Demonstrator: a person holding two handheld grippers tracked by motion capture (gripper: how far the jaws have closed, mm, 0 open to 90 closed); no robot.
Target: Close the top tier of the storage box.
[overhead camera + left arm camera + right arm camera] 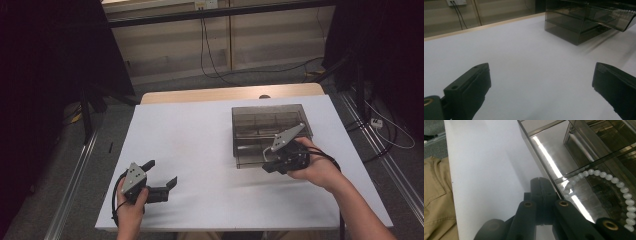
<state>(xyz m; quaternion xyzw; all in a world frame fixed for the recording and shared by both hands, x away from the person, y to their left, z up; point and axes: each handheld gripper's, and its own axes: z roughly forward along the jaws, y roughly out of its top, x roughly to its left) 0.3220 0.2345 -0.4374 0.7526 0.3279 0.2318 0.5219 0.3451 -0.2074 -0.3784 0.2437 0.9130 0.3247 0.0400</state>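
A smoky see-through box (270, 131) with inner compartments stands on the right half of the white table (200, 135). A string of white beads (609, 177) lies inside it, curving behind the clear wall. My right gripper (267, 168) is at the box's near edge with its jaws pressed together; in the right gripper view, the right gripper (540, 182) touches the box (574, 152) along its rim. My left gripper (161, 172) rests low over the table's near left part, open and holding nothing. From the left gripper (541, 68), the box (574, 25) stands well ahead to the right.
The table's far side has a wooden edge (225, 93). Cables (210, 60) trail over the floor beyond it, and dark curtains hang at both sides. Khaki trousers (436, 202) of the person show beside the table's near edge.
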